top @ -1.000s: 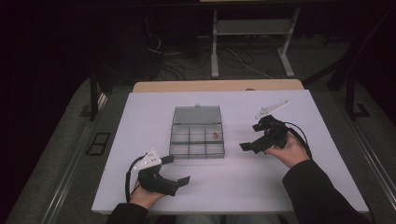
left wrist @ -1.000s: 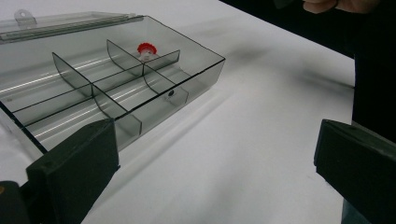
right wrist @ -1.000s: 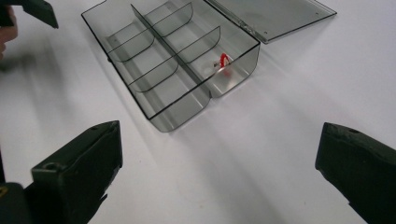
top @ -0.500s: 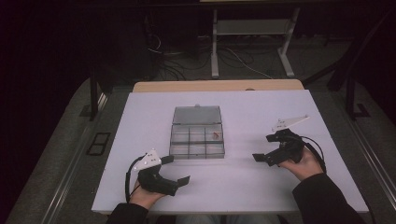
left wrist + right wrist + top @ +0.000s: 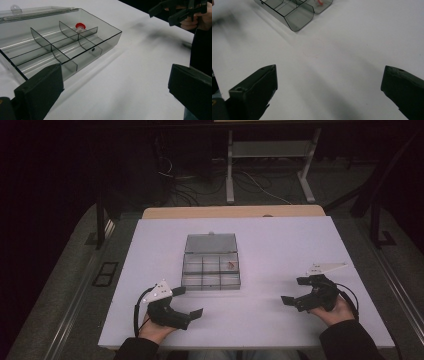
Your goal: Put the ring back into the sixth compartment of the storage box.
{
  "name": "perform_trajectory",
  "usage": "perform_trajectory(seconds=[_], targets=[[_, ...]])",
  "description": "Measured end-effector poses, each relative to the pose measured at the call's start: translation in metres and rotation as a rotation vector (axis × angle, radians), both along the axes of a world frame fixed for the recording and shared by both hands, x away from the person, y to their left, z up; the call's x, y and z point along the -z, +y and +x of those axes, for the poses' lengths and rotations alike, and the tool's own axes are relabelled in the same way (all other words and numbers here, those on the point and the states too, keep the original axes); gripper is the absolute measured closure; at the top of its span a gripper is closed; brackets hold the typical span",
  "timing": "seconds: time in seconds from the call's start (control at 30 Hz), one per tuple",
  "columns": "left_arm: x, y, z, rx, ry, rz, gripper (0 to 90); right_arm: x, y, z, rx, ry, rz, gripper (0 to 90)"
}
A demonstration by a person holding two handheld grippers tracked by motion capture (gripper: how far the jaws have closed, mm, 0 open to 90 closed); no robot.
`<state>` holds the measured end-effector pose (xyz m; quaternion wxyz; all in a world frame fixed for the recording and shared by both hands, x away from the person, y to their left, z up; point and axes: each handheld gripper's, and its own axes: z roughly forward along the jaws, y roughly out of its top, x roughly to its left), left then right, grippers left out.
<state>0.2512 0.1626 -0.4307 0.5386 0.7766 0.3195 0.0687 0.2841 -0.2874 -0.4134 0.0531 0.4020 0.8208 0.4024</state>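
Beside the compartment box (image 5: 211, 262), both tools (left (image 5: 187, 302), right (image 5: 295, 291)) wide open, empty.

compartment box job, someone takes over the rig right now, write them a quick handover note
Left gripper: jaws open, empty, low at the near left of the table.
Right gripper: jaws open, empty, at the near right.
Compartment box: mid-table, lid open and lying flat behind it.
Small red-topped piece: inside the back right compartment.
Done: one piece is in the box.
Left: probably closing the lid; I see no other loose pieces on the table.
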Motion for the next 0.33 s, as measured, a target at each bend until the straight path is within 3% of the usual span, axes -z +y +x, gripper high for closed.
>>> perform_trajectory(seconds=[0.33], targets=[[0.0, 0.0, 0.0, -0.003, 0.001, -0.002, 0.0, 0.01, -0.013, -0.019, 0.045, -0.033, 0.036, 0.7]])
